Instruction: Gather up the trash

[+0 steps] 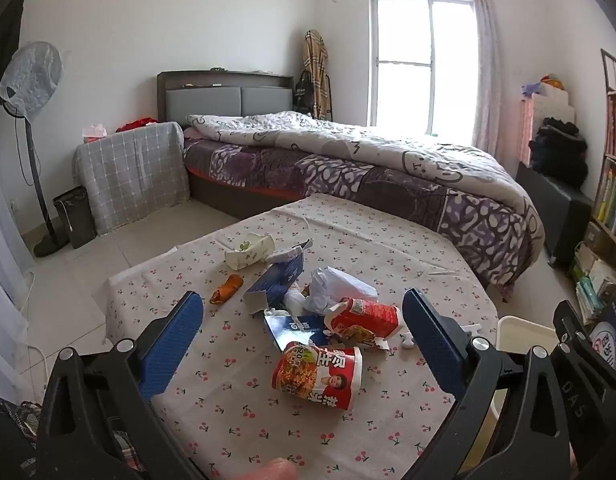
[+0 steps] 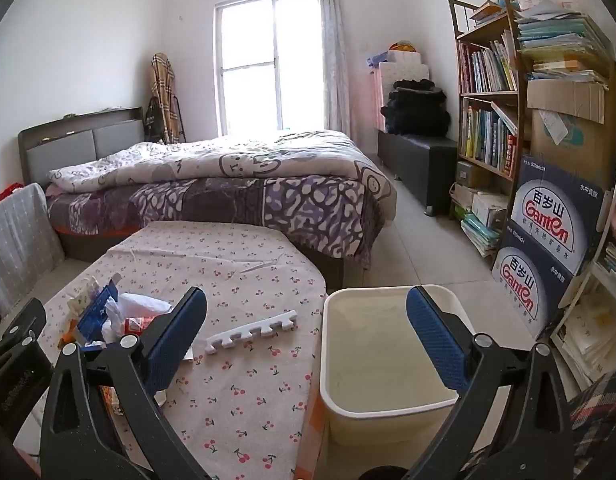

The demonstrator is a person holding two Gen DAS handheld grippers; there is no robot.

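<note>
Trash lies on the cherry-print tablecloth (image 1: 236,408): a red noodle cup (image 1: 317,376) on its side, a torn red cup (image 1: 365,318), white crumpled paper (image 1: 339,286), a blue box (image 1: 278,282), an orange wrapper (image 1: 226,288) and a tissue pack (image 1: 250,250). My left gripper (image 1: 304,320) is open and empty above the near noodle cup. My right gripper (image 2: 308,320) is open and empty, over the table edge and the cream bin (image 2: 387,360), which looks empty. A white foam strip (image 2: 252,330) lies near the bin.
A bed (image 1: 347,168) stands behind the table. A bookshelf (image 2: 487,108) and blue Ganten water boxes (image 2: 547,232) stand right of the bin. A fan (image 1: 30,80) and a dark bin (image 1: 74,220) are at the far left.
</note>
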